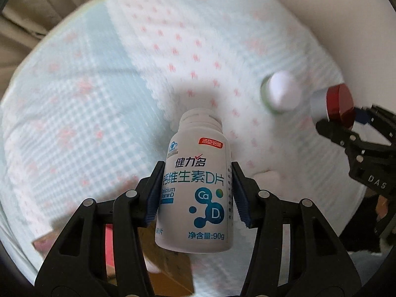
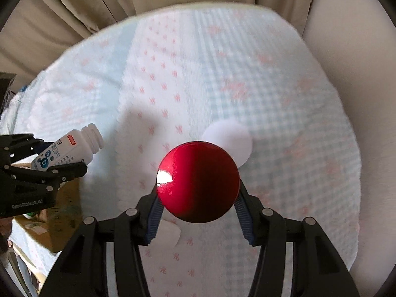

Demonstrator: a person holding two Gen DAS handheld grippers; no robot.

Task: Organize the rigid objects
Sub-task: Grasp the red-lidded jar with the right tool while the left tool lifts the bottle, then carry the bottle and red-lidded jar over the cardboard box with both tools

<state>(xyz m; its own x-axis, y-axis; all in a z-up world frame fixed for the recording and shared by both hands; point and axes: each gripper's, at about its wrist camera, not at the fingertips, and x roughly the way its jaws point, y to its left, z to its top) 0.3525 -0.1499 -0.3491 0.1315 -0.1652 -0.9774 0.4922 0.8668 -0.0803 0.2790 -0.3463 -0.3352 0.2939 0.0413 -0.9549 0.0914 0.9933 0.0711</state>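
Lowest in the left wrist view the left gripper (image 1: 195, 193) has its blue-padded fingers (image 1: 154, 195) clamped on the sides of a white supplement bottle (image 1: 198, 190), which fills the centre of the frame with its open, capless neck pointing away toward the bed (image 1: 81, 99); in the right wrist view the right gripper (image 2: 198, 212) is likewise closed tight on a jar with a glossy red lid (image 2: 198, 182) at lower centre, the lid facing the camera. Both things hang above the quilted, pale blue and pink-patterned bed cover, so the step in hand looks like carrying each to its place; to do it well, keep the squeeze steady on the smooth plastic, keep the uncapped bottle from tipping neck-down in case anything is inside, and hold the two loads well apart. Further off, right of centre in the left view, a blurred container with a white cap (image 1: 282, 92) sits on the bed, and a cardboard box (image 2: 63, 212) shows at lower left of the right view. The bottle's label reads "Calcium Vitamin D", "Ca", "D3", "90g" and Chinese characters; the grippers are marked "DAS" and "GenRobot.AI", the latter only faintly legible
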